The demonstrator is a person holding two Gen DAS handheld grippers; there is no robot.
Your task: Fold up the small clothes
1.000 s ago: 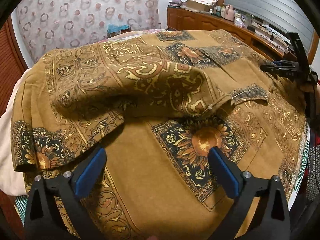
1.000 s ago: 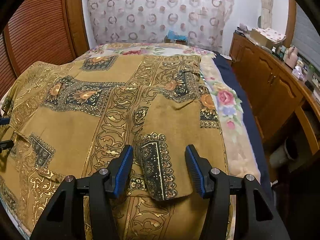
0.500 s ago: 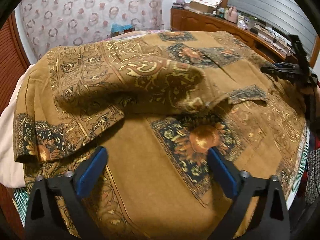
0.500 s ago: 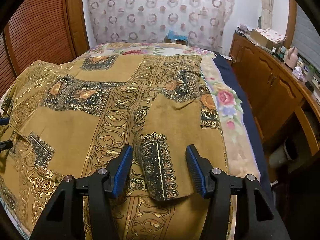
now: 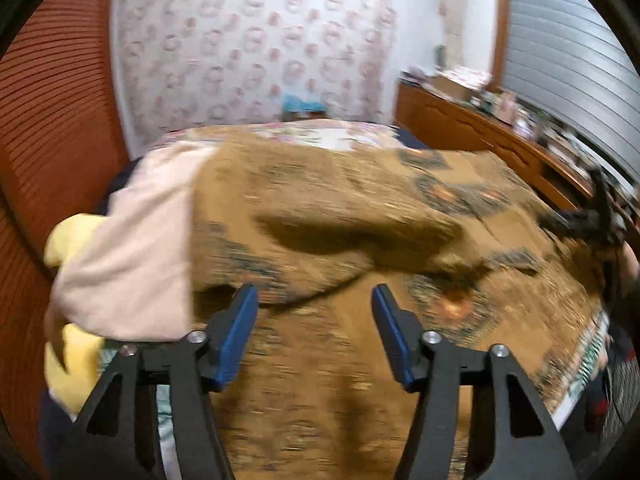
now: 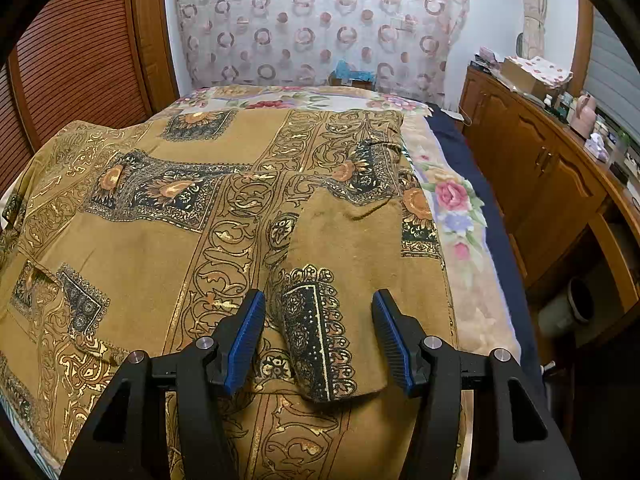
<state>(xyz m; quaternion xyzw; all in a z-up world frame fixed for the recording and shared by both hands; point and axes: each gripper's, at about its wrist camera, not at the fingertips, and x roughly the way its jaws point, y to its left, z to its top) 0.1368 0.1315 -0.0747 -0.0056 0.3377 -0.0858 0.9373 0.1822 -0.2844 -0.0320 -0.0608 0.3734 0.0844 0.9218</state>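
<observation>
A mustard-brown patterned garment (image 6: 168, 224) lies spread over the bed; it also shows, blurred, in the left wrist view (image 5: 360, 240). One sleeve (image 6: 332, 300) is folded over the body, its dark cuff end pointing at me. My right gripper (image 6: 318, 340) is open and empty, its jaws either side of that cuff, just above it. My left gripper (image 5: 314, 332) is open and empty above the garment's near-left part, close to a folded-over flap (image 5: 340, 236). The right gripper (image 5: 588, 220) shows in the left wrist view at the far right.
A floral bedsheet (image 6: 448, 200) lies under the garment. A pink cloth (image 5: 132, 248) and a yellow item (image 5: 72, 236) lie at the bed's left edge. A wooden cabinet (image 6: 540, 168) runs along the right side. A red slatted door (image 6: 72, 60) stands at the left.
My left gripper has swung quickly to the left and its view is blurred; the pink cloth and yellow item have come into view. My right gripper has barely moved.
</observation>
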